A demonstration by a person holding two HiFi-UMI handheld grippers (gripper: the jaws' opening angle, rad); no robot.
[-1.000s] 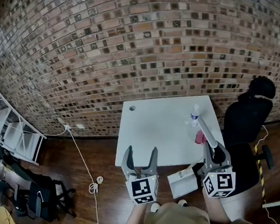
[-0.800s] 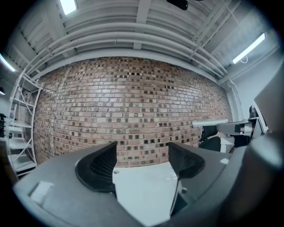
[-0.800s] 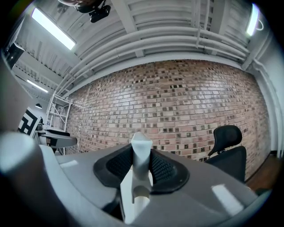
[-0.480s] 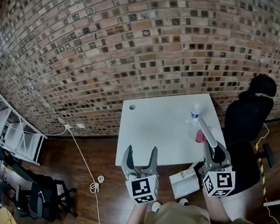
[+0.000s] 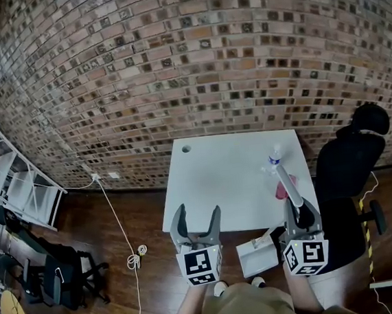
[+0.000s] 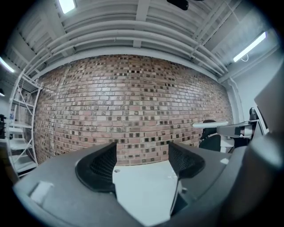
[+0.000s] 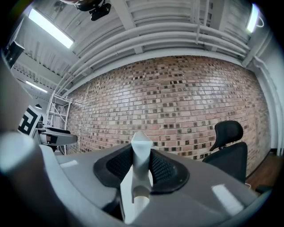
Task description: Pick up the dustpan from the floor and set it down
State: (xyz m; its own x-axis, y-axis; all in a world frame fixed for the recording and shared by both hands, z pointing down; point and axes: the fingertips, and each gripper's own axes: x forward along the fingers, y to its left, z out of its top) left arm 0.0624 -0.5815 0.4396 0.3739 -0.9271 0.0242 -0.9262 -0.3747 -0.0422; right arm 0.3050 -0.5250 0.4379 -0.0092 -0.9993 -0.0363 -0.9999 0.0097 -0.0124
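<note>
My right gripper [image 5: 298, 212] is shut on the dustpan's long grey-white handle [image 5: 288, 185], which sticks out forward over the white table's [image 5: 212, 179] right edge. In the right gripper view the handle [image 7: 141, 153] stands pinched between the black pads, and the right gripper [image 7: 141, 165] points level at the brick wall. The dustpan's white pan [image 5: 256, 256] hangs low and left of that gripper, above the wooden floor. My left gripper [image 5: 197, 223] is held level at the table's near edge, jaws apart and empty; through the left gripper [image 6: 142, 164] only the tabletop shows.
A clear bottle [image 5: 273, 159] and a pink thing [image 5: 282, 191] stand on the table's right side. A black office chair [image 5: 345, 166] is right of the table. A white cable [image 5: 123, 239] runs across the floor. Metal shelves [image 5: 9, 181] and a dark chair [image 5: 49, 277] are at the left.
</note>
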